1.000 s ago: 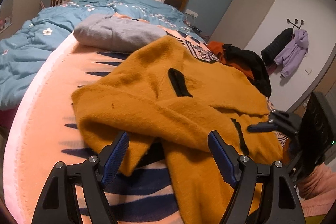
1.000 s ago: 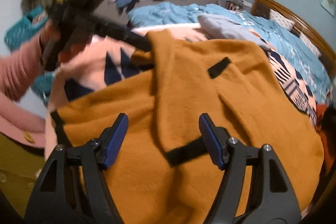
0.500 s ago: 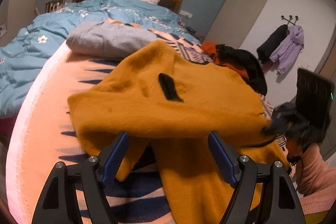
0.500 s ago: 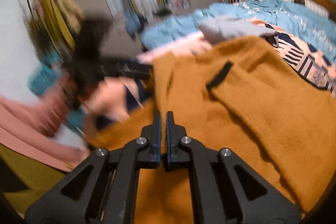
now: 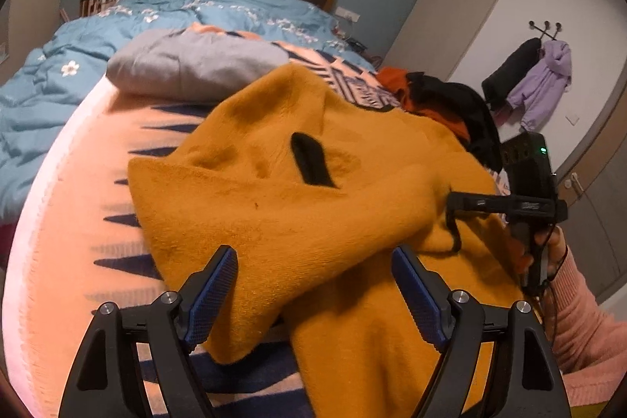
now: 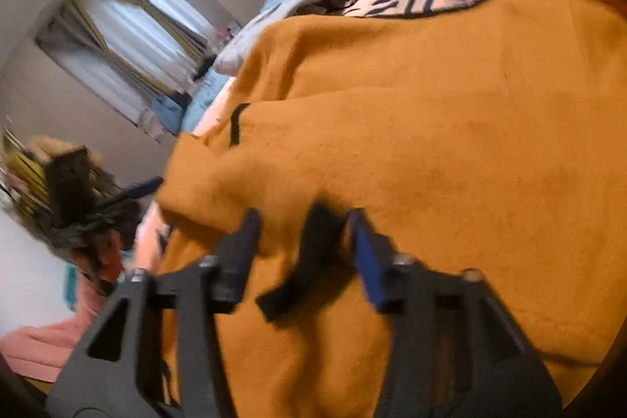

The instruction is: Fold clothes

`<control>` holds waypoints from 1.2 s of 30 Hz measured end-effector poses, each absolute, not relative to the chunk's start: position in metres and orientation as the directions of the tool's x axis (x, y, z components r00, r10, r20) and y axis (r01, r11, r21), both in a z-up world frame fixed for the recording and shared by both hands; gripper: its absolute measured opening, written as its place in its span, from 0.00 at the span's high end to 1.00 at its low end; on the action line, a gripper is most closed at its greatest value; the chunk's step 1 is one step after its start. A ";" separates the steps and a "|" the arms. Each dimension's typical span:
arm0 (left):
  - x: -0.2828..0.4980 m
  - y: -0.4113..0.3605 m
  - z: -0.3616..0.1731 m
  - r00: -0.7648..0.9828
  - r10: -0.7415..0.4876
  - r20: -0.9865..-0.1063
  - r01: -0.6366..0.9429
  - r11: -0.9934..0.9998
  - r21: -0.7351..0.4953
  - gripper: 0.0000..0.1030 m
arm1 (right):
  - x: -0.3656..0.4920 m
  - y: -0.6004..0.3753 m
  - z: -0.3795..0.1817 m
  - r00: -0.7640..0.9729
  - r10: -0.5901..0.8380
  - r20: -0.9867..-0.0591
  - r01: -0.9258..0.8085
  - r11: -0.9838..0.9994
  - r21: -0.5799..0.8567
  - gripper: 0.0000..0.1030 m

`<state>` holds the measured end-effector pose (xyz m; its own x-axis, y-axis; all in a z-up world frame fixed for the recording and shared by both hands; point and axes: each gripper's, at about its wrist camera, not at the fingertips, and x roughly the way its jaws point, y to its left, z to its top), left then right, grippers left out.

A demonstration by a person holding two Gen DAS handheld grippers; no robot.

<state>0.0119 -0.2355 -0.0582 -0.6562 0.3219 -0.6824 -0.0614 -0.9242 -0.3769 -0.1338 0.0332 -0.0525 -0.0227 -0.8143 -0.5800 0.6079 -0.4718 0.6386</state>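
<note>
Sweater [image 5: 313,222] lies on the bed [image 5: 58,222], one sleeve laid across its front, body unfolded. Left gripper [image 5: 313,296] fingers stand apart, empty; right gripper [image 6: 303,253] fingers, just opening, straddle a black trim strip without pressing.

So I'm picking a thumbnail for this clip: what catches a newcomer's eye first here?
The mustard sweater, sprawled across the foot of the bed over a peach blanket, fills both views. The left tongs stand open at its near edge. The right tongs, blurred, have just been opening, with a black trim strip between them.
</note>
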 end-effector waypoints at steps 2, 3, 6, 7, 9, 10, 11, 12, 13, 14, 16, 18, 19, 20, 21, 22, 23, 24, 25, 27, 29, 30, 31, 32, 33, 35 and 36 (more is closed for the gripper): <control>0.010 -0.237 -0.061 -0.652 0.318 -0.688 -0.052 -0.924 -0.378 0.19 | -0.130 0.042 -0.051 -0.022 -0.831 -0.556 0.609 -0.452 0.652 0.37; 0.008 -0.238 -0.062 -0.651 0.317 -0.689 -0.048 -0.924 -0.379 0.19 | -0.127 0.044 -0.051 -0.016 -0.836 -0.548 0.609 -0.443 0.658 0.27; 0.003 -0.239 -0.066 -0.649 0.314 -0.693 -0.039 -0.923 -0.382 0.19 | -0.115 0.044 -0.055 -0.002 -0.834 -0.551 0.613 -0.436 0.659 0.25; 0.001 -0.240 -0.067 -0.649 0.316 -0.692 -0.037 -0.922 -0.387 0.19 | -0.112 0.040 -0.056 -0.001 -0.831 -0.556 0.623 -0.436 0.650 0.25; -0.002 -0.239 -0.069 -0.649 0.317 -0.691 -0.032 -0.919 -0.392 0.19 | -0.106 0.032 -0.058 0.001 -0.825 -0.565 0.648 -0.430 0.629 0.25; -0.004 -0.239 -0.069 -0.650 0.316 -0.691 -0.029 -0.919 -0.393 0.19 | -0.105 0.027 -0.059 0.003 -0.822 -0.570 0.656 -0.428 0.621 0.25; -0.005 -0.238 -0.070 -0.649 0.316 -0.692 -0.026 -0.918 -0.395 0.20 | -0.105 0.022 -0.060 0.004 -0.820 -0.572 0.660 -0.428 0.618 0.25; -0.006 -0.238 -0.070 -0.649 0.316 -0.692 -0.025 -0.918 -0.396 0.19 | -0.106 0.018 -0.061 0.006 -0.819 -0.574 0.662 -0.427 0.616 0.35; -0.006 -0.237 -0.070 -0.650 0.315 -0.691 -0.024 -0.918 -0.396 0.19 | -0.107 0.013 -0.062 0.017 -0.819 -0.574 0.668 -0.418 0.616 0.43; -0.006 -0.236 -0.069 -0.652 0.314 -0.690 -0.024 -0.918 -0.395 0.19 | -0.107 0.009 -0.062 0.023 -0.814 -0.580 0.674 -0.416 0.611 0.64; -0.005 -0.235 -0.066 -0.657 0.312 -0.686 -0.025 -0.919 -0.393 0.19 | -0.106 0.004 -0.056 0.024 -0.813 -0.581 0.693 -0.406 0.596 0.92; -0.003 -0.234 -0.060 -0.668 0.314 -0.675 -0.034 -0.919 -0.393 0.20 | -0.106 0.005 -0.041 0.017 -0.834 -0.552 0.706 -0.381 0.597 0.93; -0.002 -0.233 -0.056 -0.675 0.317 -0.666 -0.044 -0.919 -0.393 0.19 | -0.108 0.007 -0.031 0.024 -0.855 -0.519 0.704 -0.354 0.615 0.93; 0.000 -0.231 -0.052 -0.682 0.322 -0.657 -0.056 -0.918 -0.392 0.20 | -0.111 0.010 -0.019 0.024 -0.871 -0.491 0.700 -0.336 0.630 0.93; 0.001 -0.229 -0.048 -0.689 0.328 -0.646 -0.070 -0.918 -0.391 0.19 | -0.116 0.013 -0.007 0.019 -0.884 -0.466 0.696 -0.323 0.641 0.94; 0.003 -0.227 -0.043 -0.698 0.337 -0.632 -0.089 -0.917 -0.390 0.19 | -0.120 0.016 0.003 0.017 -0.895 -0.446 0.695 -0.310 0.649 0.94; 0.005 -0.224 -0.038 -0.705 0.353 -0.615 -0.112 -0.912 -0.394 0.19 | -0.124 0.018 0.012 0.013 -0.901 -0.433 0.693 -0.304 0.653 0.94; 0.006 -0.221 -0.033 -0.712 0.369 -0.598 -0.136 -0.907 -0.399 0.19 | -0.129 0.020 0.021 0.007 -0.906 -0.422 0.692 -0.300 0.656 0.94; 0.008 -0.217 -0.028 -0.718 0.386 -0.579 -0.160 -0.901 -0.403 0.19 | -0.134 0.022 0.029 -0.004 -0.909 -0.417 0.690 -0.304 0.657 0.94; 0.011 -0.208 -0.021 -0.723 0.408 -0.558 -0.207 -0.898 -0.388 0.19 | -0.143 0.029 0.043 -0.025 -0.912 -0.409 0.684 -0.314 0.658 0.94; 0.013 -0.196 -0.017 -0.716 0.432 -0.549 -0.257 -0.894 -0.367 0.19 | -0.146 0.034 0.051 -0.043 -0.911 -0.410 0.686 -0.325 0.651 0.94; 0.014 -0.190 -0.017 -0.709 0.444 -0.548 -0.280 -0.890 -0.359 0.19 | -0.147 0.036 0.055 -0.052 -0.910 -0.412 0.687 -0.332 0.646 0.94; 0.013 -0.183 -0.017 -0.696 0.459 -0.552 -0.305 -0.885 -0.352 0.19 | -0.149 0.038 0.057 -0.059 -0.909 -0.412 0.687 -0.336 0.645 0.94; 0.012 -0.177 -0.020 -0.683 0.464 -0.564 -0.319 -0.884 -0.341 0.19 | -0.152 0.040 0.058 -0.064 -0.910 -0.410 0.685 -0.339 0.645 0.94; 0.011 -0.170 -0.023 -0.670 0.466 -0.577 -0.331 -0.884 -0.330 0.19 | -0.154 0.042 0.060 -0.068 -0.910 -0.409 0.683 -0.342 0.646 0.94; 0.005 -0.159 -0.032 -0.640 0.475 -0.604 -0.350 -0.880 -0.322 0.19 | -0.158 0.045 0.061 -0.078 -0.909 -0.409 0.675 -0.350 0.649 0.94; 0.003 -0.153 -0.037 -0.624 0.479 -0.617 -0.359 -0.877 -0.318 0.19 | -0.159 0.046 0.062 -0.080 -0.910 -0.408 0.674 -0.351 0.650 0.94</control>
